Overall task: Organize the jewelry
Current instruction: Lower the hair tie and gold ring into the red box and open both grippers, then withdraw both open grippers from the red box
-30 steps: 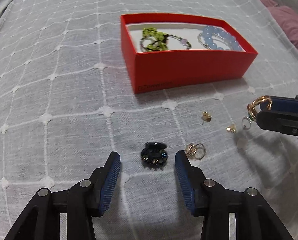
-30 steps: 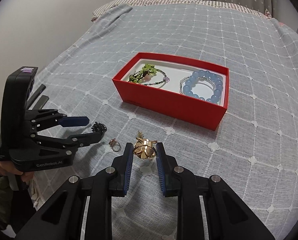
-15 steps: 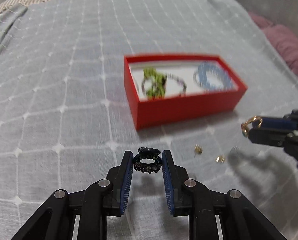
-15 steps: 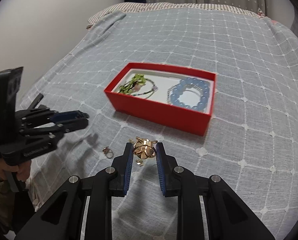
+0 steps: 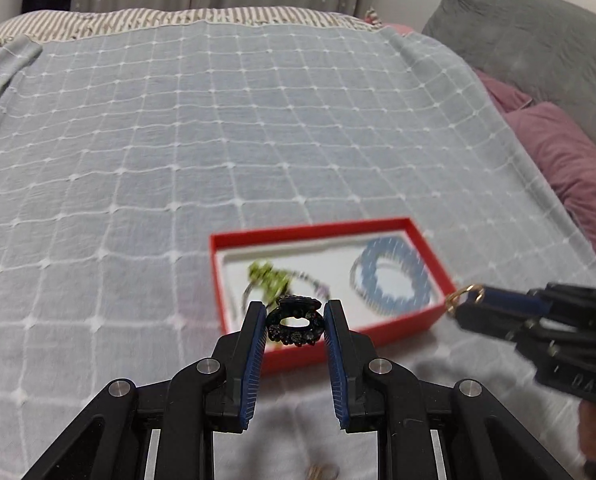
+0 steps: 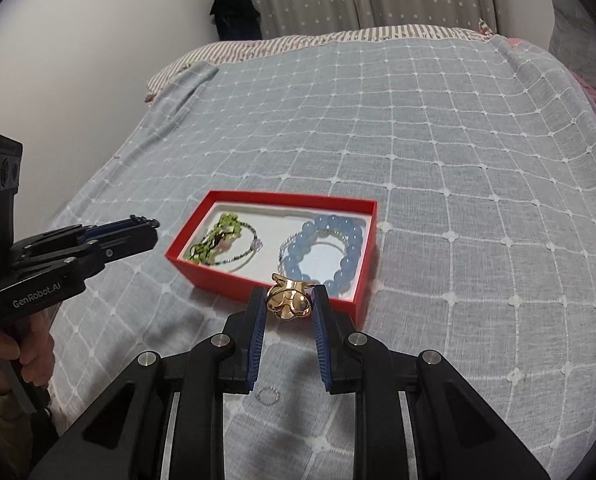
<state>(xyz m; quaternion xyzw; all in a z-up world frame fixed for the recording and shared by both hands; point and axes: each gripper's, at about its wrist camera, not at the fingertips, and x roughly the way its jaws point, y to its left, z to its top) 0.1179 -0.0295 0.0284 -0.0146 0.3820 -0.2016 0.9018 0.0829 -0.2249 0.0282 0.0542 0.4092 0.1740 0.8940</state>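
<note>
Left wrist view: my left tool (image 5: 296, 320) clamped on black hair clip (image 5: 295, 325), held above near wall of red box (image 5: 401, 326) on bed (image 5: 178, 140).
Right wrist view: my right tool (image 6: 289, 304) clamped on gold ring (image 6: 288, 299), above box's near edge; blue bead bracelet (image 6: 325, 249) inside.

In the left wrist view the red box (image 5: 325, 236) and its contents are motion-blurred: the green beaded piece (image 5: 268, 276) and the blue bead bracelet (image 5: 391, 276) show no clear detail. The black hair clip (image 5: 296, 322) hides part of the box's near wall. A small gold item (image 5: 321, 472) at the bottom edge is cut off and unidentifiable. The right gripper (image 5: 463, 298) is cropped by the right edge.

In the right wrist view a small ring (image 6: 268, 395) on the bed (image 6: 417, 140) is too tiny to read.
</note>
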